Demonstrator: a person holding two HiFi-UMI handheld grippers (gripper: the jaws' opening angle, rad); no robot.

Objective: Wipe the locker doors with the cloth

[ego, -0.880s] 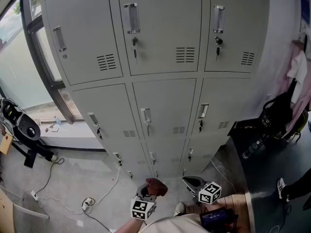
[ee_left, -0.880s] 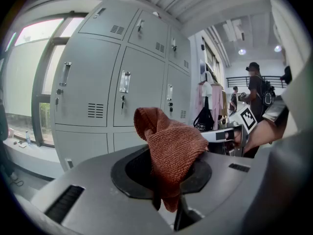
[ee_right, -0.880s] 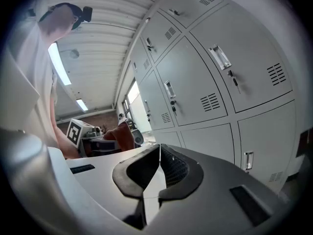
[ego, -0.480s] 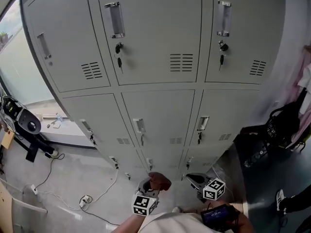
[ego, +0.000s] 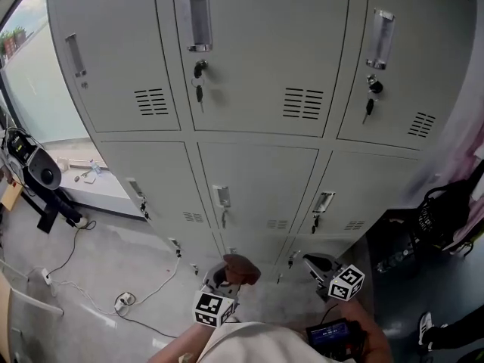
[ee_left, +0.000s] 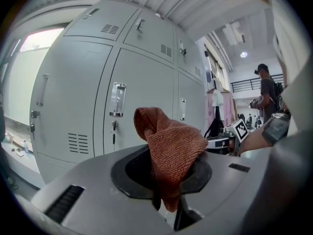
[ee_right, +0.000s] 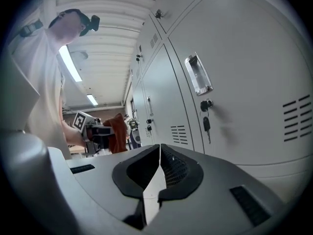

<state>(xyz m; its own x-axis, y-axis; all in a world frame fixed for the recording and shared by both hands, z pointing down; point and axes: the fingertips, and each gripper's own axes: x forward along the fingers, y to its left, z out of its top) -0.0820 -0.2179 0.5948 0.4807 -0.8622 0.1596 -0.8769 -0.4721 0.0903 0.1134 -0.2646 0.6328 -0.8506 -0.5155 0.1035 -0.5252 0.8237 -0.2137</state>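
Cloth [ee_left: 168,151] is pinched in left hand-held gripper [ee_left: 165,202], bunched above the jaws and clear of locker doors [ego: 257,195], apparently carried ready for wiping; right hand-held gripper [ee_right: 159,170] is closed, empty.

No legible txt or nos anywhere

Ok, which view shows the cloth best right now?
Left gripper view: the cloth fills the centre, pinched in the left gripper. The head view shows it small and low; the right gripper view, a distant reddish patch.
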